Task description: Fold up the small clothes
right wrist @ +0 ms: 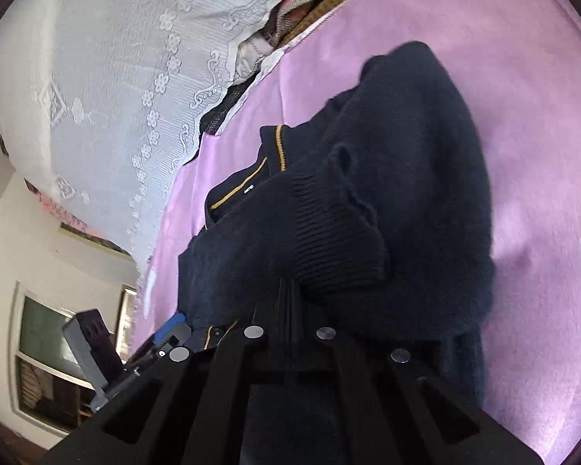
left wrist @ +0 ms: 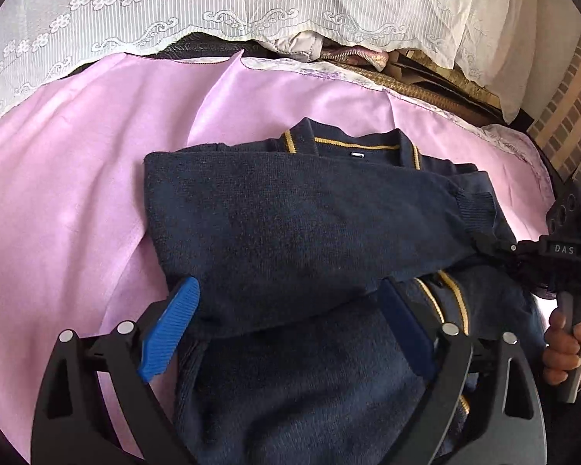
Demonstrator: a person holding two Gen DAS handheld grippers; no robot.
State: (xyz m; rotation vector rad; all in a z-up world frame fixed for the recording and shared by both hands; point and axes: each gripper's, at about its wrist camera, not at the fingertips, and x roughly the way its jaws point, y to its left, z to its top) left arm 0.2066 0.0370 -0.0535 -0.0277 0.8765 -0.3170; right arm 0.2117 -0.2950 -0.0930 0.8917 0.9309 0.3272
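- Folding a navy knit sweater (left wrist: 290, 224) with yellow-striped collar, which lies on a pink sheet (left wrist: 58, 193) spread over the bed; a white lace cover (left wrist: 174, 11) hangs behind.
- One sleeve (left wrist: 368, 209) is drawn across the sweater's chest, its ribbed cuff (right wrist: 337, 232) ending toward the right gripper.
- The right gripper (right wrist: 290, 294) has its fingers pressed together, and the cuff's edge appears pinched between them; the exact bite is hard to see against the dark fabric.
- The left gripper (left wrist: 290, 329) is spread wide, blue pads (left wrist: 170, 333) straddling the sweater's lower part; it grips nothing that I can see, though the right pad sits against cloth.
- Judgement: the step in hand is laying the sleeve flat across the body before folding the hem upward.
- To do it well, keep the sleeve taut and level with the shoulder line, lower the cuff until it rests on the body, then release.
- The left gripper could press the body down so it does not drag along.
- Risk: the thick knit bunches near the cuff, making a lumpy fold.
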